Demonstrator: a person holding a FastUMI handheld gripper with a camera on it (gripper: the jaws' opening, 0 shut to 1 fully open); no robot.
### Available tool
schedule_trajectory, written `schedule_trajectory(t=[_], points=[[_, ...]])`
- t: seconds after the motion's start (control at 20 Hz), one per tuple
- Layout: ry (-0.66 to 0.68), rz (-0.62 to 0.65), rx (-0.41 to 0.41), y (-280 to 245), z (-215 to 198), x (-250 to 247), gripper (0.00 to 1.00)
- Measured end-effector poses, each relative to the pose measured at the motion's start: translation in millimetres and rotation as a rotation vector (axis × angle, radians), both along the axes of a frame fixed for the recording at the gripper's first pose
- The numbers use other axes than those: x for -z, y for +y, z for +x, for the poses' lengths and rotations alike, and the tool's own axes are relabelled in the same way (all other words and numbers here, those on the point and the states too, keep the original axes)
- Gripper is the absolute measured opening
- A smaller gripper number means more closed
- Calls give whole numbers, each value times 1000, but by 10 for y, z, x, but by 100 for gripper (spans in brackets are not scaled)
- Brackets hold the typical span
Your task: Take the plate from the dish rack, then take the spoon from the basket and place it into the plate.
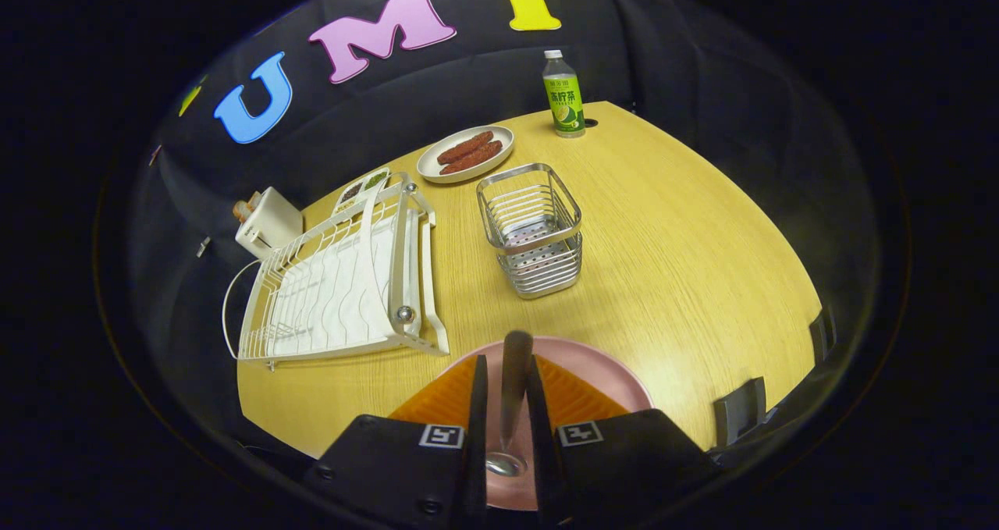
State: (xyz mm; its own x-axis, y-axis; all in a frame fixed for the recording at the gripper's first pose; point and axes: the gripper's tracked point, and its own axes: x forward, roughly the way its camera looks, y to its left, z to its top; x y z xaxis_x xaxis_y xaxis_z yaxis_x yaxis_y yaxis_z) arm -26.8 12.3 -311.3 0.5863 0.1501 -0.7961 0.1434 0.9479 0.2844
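The fingers [506, 393] are squeezed on the spoon [513, 382], one on each side of it. The spoon's handle sticks up and away past the fingers. Its shiny bowl [506, 464] hangs low between them, just over the plate [601, 370]. I cannot tell if the bowl touches the plate.

The plate is pink and sits on the desk [687, 265] right under the fingers, at the near edge.

A bit farther off, in the middle of the desk, stands the basket [532, 229]. It is made of shiny wire. To the left of it lies the rack [343, 288], white, with thin bars. It is near the plate but not touching it.

Behind the rack, at the far left edge of the desk, sits a white box [269, 219]. Next to that is a small tray [360, 188] with dark and green bits in it.

Farther back is an oval dish [466, 153] with two brown sausages [470, 151] on it. At the far end of the desk stands a bottle [563, 94] with a green label and white cap.
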Motion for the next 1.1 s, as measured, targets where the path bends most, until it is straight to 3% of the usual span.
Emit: schedule_trajectory(t=[0.05, 0.1, 0.3, 0.6, 1.1], points=[[-12, -16, -6, -11, -14, -16, 36], [-25, -36, -18, -29, -30, -49, 56], [-156, -103, -62, -101, -14, -452, 100], [-482, -181, -43, -236, 245, -1709, 99], [-859, -215, -27, -232, 382, -3457, 98]])
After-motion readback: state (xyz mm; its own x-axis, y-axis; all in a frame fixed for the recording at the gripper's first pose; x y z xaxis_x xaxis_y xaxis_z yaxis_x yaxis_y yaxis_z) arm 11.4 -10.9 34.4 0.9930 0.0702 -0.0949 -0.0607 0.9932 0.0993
